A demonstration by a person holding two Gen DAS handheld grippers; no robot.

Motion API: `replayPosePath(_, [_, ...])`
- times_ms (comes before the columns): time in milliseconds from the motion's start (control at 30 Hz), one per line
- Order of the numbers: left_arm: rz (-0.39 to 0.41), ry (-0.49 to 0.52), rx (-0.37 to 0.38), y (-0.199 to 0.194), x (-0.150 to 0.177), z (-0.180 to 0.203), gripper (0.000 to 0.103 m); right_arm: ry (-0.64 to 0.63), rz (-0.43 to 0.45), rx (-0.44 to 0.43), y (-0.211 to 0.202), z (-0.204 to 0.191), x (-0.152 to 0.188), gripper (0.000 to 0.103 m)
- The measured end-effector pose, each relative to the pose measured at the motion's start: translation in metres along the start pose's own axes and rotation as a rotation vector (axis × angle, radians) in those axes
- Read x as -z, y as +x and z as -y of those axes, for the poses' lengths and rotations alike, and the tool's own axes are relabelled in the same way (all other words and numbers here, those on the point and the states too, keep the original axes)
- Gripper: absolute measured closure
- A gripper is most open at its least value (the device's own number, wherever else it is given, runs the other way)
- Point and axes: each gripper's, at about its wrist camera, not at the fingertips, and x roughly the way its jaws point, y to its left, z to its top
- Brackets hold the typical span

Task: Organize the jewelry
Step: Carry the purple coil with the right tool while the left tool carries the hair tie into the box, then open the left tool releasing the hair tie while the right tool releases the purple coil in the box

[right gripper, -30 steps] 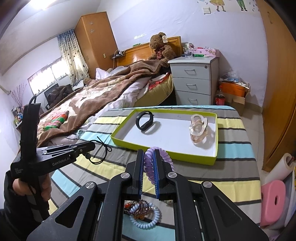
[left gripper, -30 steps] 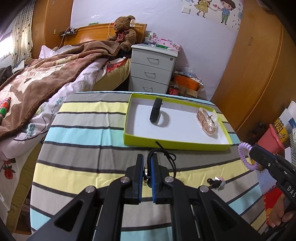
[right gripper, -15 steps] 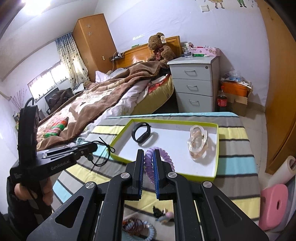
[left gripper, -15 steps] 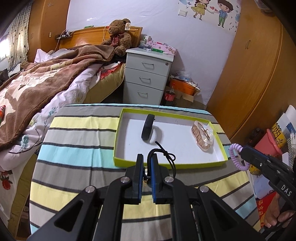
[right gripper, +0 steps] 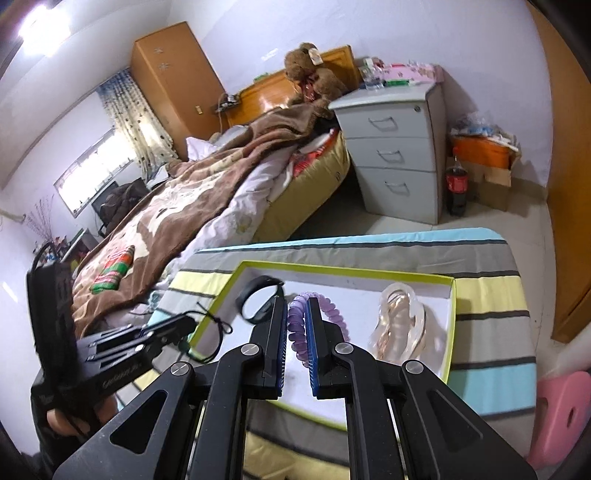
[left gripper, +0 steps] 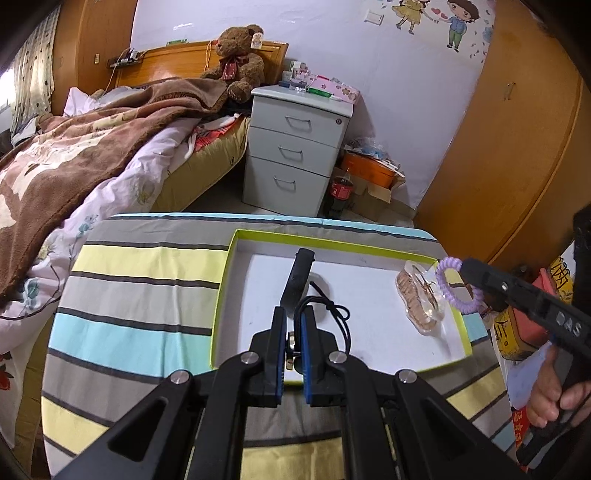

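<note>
purple coil band (right gripper: 300, 325) pinched in r gripper (right gripper: 296, 343) | thin black cord loop (left gripper: 334, 314) pinched in l gripper (left gripper: 293, 345) | over lime tray (left gripper: 221, 306)

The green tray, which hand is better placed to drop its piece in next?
Probably the left. The left claw holds the black cord already over the green tray floor. The right claw grips the purple coil band nearer the tray's right rim.

We see bright, even room light; ceiling lamp (right gripper: 35, 27) glares upper left, window (right gripper: 92, 173) overexposed. Strong fisheye bending, dark corners. Right wrist view slightly soft, perhaps motion blur. Shadows faint.
</note>
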Motion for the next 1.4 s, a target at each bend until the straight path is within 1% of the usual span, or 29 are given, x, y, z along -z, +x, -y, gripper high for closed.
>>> replayPosePath(233, [-0.029, -0.018, -0.011, 0.024, -0.003, -0.004, 0.095, 0.005, -0.06, 0.029, 0.035, 0.014, -0.015, 0.093])
replayPosePath(400, [-0.047, -0.026, -0.017, 0.037, -0.004, -0.005, 0.095, -0.028, -0.089, 0.051, 0.059, 0.012, -0.023, 0.093])
replayPosePath(533, [-0.061, -0.02, -0.033, 0.045, -0.003, -0.006, 0.095, -0.065, -0.11, 0.087, 0.076, 0.006, -0.025, 0.093])
replayPosePath(600, [-0.075, -0.016, -0.046, 0.05, -0.002, -0.006, 0.095, -0.083, -0.12, 0.104, 0.083, 0.004, -0.025, 0.093])
replayPosePath(700, [-0.084, -0.023, -0.045, 0.054, -0.001, -0.009, 0.095, -0.111, -0.142, 0.131, 0.094, 0.001, -0.021, 0.093])
replayPosePath(967, [-0.103, -0.023, -0.051, 0.06, 0.003, -0.011, 0.095, -0.183, -0.168, 0.199, 0.111, -0.007, -0.014, 0.093])
replayPosePath(1200, [-0.12, -0.029, -0.056, 0.063, 0.005, -0.012, 0.094, -0.215, -0.19, 0.219, 0.122, -0.014, -0.01, 0.093])
replayPosePath(1267, [-0.125, -0.04, -0.056, 0.064, 0.005, -0.014, 0.094, -0.207, -0.19, 0.214, 0.123, -0.013, -0.01, 0.093])
replayPosePath(1400, [-0.121, -0.031, -0.052, 0.062, 0.005, -0.013, 0.09, -0.207, -0.19, 0.213, 0.124, -0.013, -0.009, 0.093])
